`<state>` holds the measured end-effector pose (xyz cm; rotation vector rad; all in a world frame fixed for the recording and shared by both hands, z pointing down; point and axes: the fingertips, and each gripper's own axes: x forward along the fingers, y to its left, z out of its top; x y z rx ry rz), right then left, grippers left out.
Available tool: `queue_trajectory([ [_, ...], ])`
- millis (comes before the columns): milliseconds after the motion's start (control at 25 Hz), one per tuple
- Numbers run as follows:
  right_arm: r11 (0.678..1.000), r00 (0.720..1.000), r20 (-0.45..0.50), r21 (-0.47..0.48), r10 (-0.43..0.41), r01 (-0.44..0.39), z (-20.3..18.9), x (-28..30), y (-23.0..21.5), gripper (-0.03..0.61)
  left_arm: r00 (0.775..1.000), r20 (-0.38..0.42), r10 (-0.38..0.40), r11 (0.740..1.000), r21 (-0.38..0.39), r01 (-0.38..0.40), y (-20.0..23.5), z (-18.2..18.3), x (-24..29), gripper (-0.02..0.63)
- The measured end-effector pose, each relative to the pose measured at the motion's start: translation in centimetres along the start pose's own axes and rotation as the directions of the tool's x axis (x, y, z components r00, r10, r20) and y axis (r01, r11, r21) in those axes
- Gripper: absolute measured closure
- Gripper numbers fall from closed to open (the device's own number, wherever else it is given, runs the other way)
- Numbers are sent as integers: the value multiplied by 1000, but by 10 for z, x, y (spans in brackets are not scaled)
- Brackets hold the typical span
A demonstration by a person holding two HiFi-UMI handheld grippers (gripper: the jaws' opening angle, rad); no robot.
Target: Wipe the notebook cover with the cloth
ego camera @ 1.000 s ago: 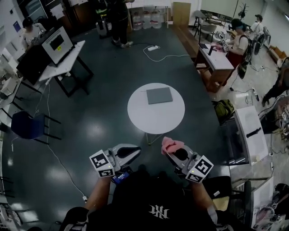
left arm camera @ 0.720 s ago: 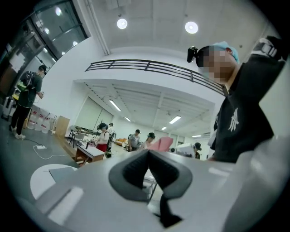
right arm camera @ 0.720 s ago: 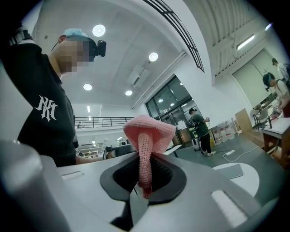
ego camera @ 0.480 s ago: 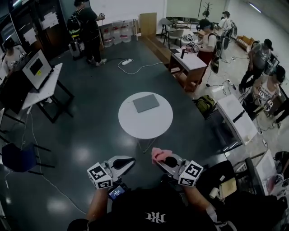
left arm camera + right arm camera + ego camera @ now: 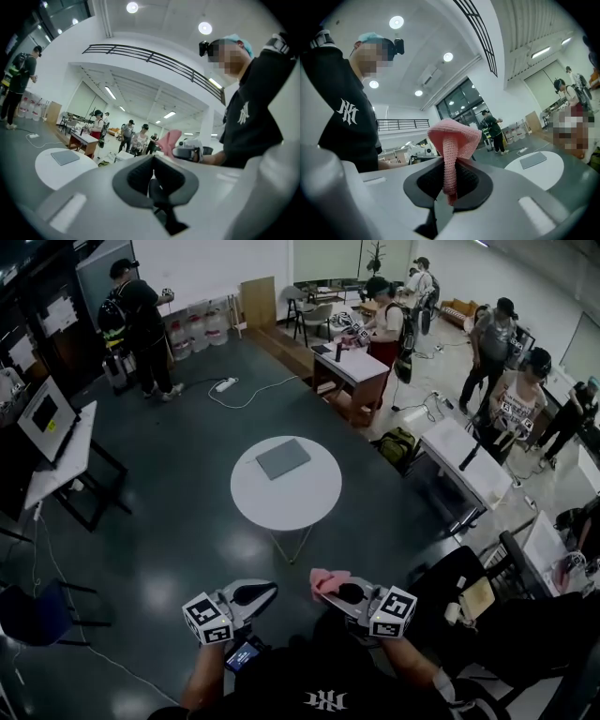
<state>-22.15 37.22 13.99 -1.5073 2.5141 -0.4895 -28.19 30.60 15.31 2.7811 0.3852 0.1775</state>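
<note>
both grippers level, chest-high

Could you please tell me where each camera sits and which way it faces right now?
Head view: on the person's head, facing steeply down at the round table bearing the notebook; both forearms, left hand-held gripper and right hand-held gripper show.
Left gripper view: on the left hand-held gripper, looking along its shut, empty jaws; torso at right.
Right gripper view: on the right hand-held gripper, along jaws shut on the pink cloth; torso at left.
Shared: table and notebook appear in all three.
</note>
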Motion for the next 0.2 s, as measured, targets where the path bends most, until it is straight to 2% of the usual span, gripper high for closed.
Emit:
queue_trajectory([
  [80,1000,1000,0,-28,-2,2,1,9,2,552,999,-5,40,999,-3,-40,14,-3,-5,611],
  [200,994,1000,29,-109,-3,7,17,23,-5,552,998,5,64,997,33,-64,35,5,-4,611],
])
